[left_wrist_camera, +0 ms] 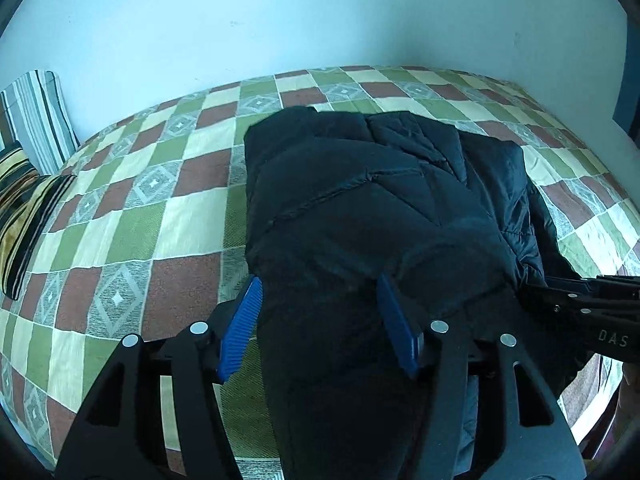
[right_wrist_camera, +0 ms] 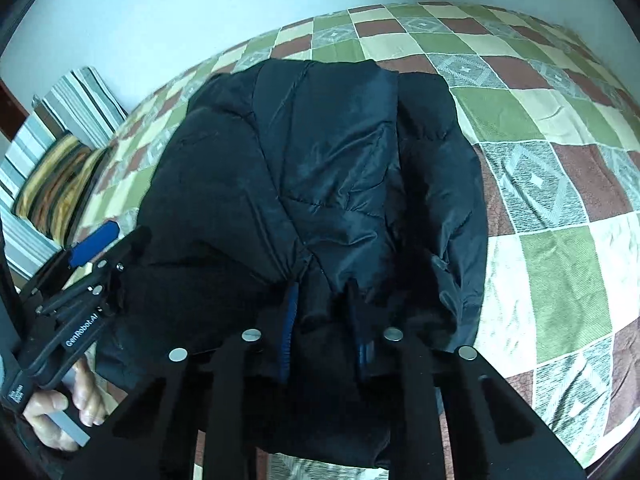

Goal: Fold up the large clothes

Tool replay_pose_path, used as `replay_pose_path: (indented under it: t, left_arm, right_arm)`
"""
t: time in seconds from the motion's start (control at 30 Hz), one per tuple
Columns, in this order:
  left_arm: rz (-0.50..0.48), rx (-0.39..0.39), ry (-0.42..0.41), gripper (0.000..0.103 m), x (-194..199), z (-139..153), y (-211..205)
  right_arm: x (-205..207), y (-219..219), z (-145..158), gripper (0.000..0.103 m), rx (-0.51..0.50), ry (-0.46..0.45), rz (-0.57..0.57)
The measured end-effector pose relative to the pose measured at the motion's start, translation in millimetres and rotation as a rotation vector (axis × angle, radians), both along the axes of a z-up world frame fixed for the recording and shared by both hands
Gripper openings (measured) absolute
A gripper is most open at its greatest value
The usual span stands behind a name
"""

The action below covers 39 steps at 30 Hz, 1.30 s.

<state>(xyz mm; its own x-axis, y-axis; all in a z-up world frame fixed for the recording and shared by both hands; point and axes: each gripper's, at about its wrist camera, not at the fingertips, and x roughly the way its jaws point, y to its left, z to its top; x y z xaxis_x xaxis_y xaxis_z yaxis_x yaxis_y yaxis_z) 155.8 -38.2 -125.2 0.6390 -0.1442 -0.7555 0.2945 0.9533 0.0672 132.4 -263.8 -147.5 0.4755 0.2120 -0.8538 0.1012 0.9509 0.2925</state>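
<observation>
A black quilted puffer jacket (left_wrist_camera: 360,200) lies partly folded on the checkered bedspread (left_wrist_camera: 120,220); it also fills the right wrist view (right_wrist_camera: 320,168). My left gripper (left_wrist_camera: 320,320) is open, its blue pads (left_wrist_camera: 240,328) wide apart astride the jacket's near edge, with cloth between them. My right gripper (right_wrist_camera: 324,328) has its narrow-set fingers pinching a fold of the jacket's near edge. The right gripper also shows at the right edge of the left wrist view (left_wrist_camera: 580,304), and the left gripper at the left of the right wrist view (right_wrist_camera: 88,264).
Striped pillows (left_wrist_camera: 32,132) and a brown striped blanket (left_wrist_camera: 24,216) lie at the bed's left end. A pale wall (left_wrist_camera: 280,20) runs behind the bed. Bare bedspread (right_wrist_camera: 560,184) extends to the right of the jacket.
</observation>
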Motion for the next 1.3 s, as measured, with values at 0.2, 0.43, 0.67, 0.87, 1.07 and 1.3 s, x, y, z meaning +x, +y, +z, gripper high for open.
replay_pose_path:
  t: [0.2,0.43,0.67,0.87,1.07,1.3]
  left_arm:
    - [-0.027,0.009,0.039,0.062,6.7,-22.9,-7.7]
    - [-0.025,0.008,0.032,0.062,9.0,-32.4,-7.9]
    - [0.001,-0.007,-0.026,0.061,-20.3,-4.1,13.0]
    - [-0.011,-0.017,-0.006,0.061,-31.4,-9.9,22.2]
    - [-0.022,-0.076,0.077,0.062,-17.4,-36.3,24.6]
    - [0.004,-0.071,0.078,0.061,-17.1,-30.0,22.7]
  right_arm:
    - [8.6,-9.2,-27.0,0.022,0.008,0.045,-0.015]
    - [9.8,-5.9,-34.1,0.023,-0.014,0.038,-0.029]
    - [-11.1,-9.6,-2.2,0.029,-0.015,-0.046,-0.052]
    - [-34.9,3.1,11.8,0.029,-0.116,-0.048,-0.001]
    - [-24.8,6.6,-28.3,0.031,-0.114,-0.002,-0.011]
    - [-28.2,6.4,-16.7,0.032,-0.127,-0.019,-0.041]
